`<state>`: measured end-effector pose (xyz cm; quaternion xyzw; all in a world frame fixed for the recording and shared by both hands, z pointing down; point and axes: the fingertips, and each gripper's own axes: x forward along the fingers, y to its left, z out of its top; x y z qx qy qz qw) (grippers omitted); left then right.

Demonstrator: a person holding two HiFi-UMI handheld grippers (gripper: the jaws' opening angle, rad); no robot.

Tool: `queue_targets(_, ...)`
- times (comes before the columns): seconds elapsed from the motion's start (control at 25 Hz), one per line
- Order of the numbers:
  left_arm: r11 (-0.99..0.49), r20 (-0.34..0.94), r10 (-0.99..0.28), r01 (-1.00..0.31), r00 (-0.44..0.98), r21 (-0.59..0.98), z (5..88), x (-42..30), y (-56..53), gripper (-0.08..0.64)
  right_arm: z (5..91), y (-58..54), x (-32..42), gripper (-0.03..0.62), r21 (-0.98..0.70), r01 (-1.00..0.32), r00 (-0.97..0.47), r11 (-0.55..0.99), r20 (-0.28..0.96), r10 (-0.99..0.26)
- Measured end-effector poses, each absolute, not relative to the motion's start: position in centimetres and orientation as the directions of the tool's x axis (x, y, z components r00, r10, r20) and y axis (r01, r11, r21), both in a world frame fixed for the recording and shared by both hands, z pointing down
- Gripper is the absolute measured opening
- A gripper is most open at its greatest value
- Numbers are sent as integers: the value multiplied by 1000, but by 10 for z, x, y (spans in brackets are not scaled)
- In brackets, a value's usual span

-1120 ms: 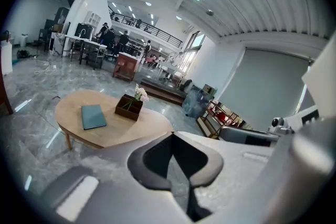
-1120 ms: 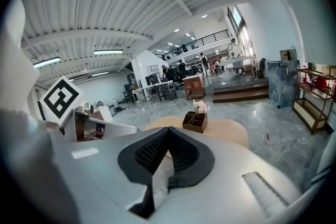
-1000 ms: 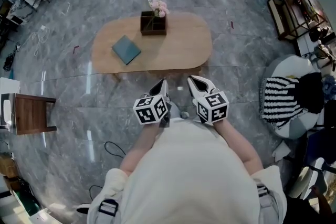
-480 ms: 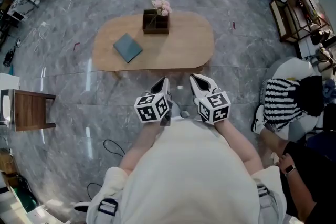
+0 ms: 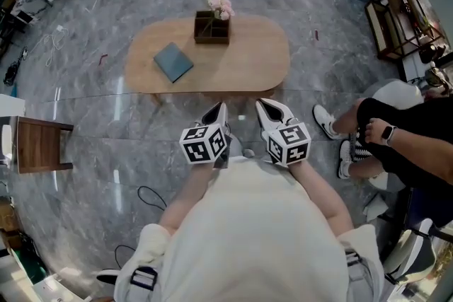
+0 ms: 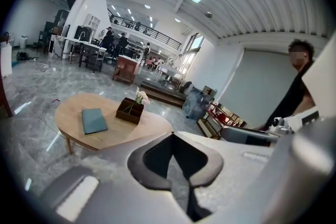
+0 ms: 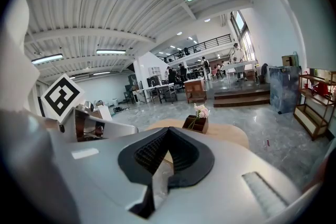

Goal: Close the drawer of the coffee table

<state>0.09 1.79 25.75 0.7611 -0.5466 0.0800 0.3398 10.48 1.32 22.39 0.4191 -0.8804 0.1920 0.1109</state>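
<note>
Tools sit side by side low in the head view, close against the person's pale top [image 5: 262, 237]. The left tool [image 5: 219, 109] has its jaws clenched tip to tip with nothing between them. The right tool [image 5: 263, 108] is likewise clenched and empty. Each tool's own view shows the dark pads meeting at a point.

Both tools point toward the oval light-wood coffee table [image 5: 244, 67], which stands apart from them on the grey marble floor [image 5: 106, 131]; neither tool touches it. Its drawer cannot be made out in any view.

On the surface a flat teal book [image 5: 173, 62] lies toward the left. A dark wooden box holding pink flowers [image 5: 211, 28] stands at the far edge, near the book but apart from it.

A small dark wooden side table [image 5: 39, 145] stands well off to the left. At the right edge another person in dark clothing [image 5: 410, 145], wearing white shoes [image 5: 325, 122], leans in over the floor.
</note>
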Motion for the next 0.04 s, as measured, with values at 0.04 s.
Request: queue_targets(0.04, -172, 494, -777, -886, 390, 430, 257, 1, 19, 1, 224, 14, 105, -2, -245, -781, -624, 575, 358, -695)
